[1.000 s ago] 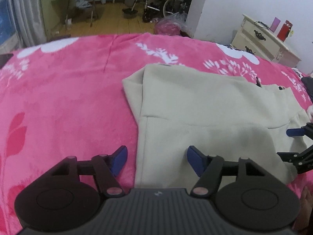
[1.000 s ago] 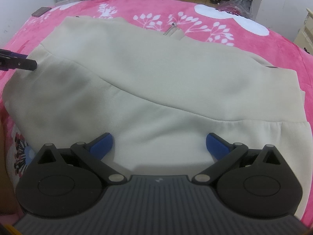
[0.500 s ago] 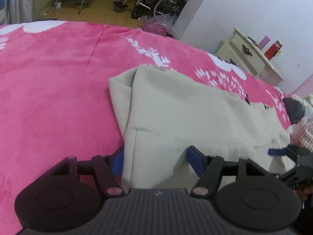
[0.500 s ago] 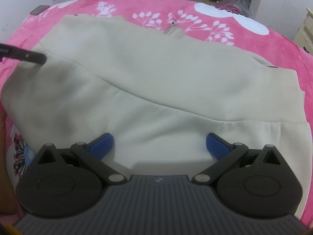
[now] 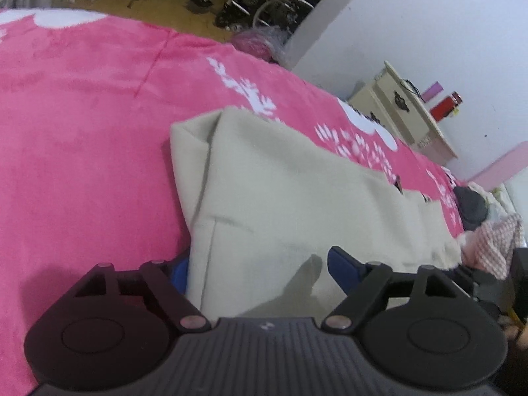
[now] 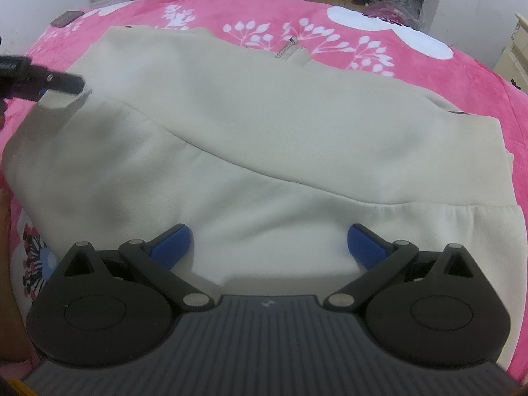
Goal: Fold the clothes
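A beige zip-up garment (image 6: 264,125) lies flat on the pink flowered blanket (image 5: 82,132), its zipper (image 6: 286,49) at the far edge. My left gripper (image 5: 260,267) straddles the garment's left side edge (image 5: 204,247). Its jaws are opening: one blue pad (image 5: 180,271) is half hidden behind the edge, the other (image 5: 343,264) sits over the fabric, and neither presses on it. In the right wrist view the left gripper's tip (image 6: 62,81) hovers at the garment's left end. My right gripper (image 6: 269,241) stands open low over the garment's near hem.
A cream nightstand (image 5: 406,115) with bottles stands by the white wall. A checked cloth (image 5: 491,244) and a dark item (image 5: 472,206) lie at the blanket's right end. A dark flat object (image 6: 66,18) rests on the far left corner. Wheelchairs (image 5: 264,3) stand beyond the bed.
The left gripper rolled and sank toward the garment's left edge, its left pad slipped behind that edge, and its jaws widened. The right gripper and the garment stayed still.
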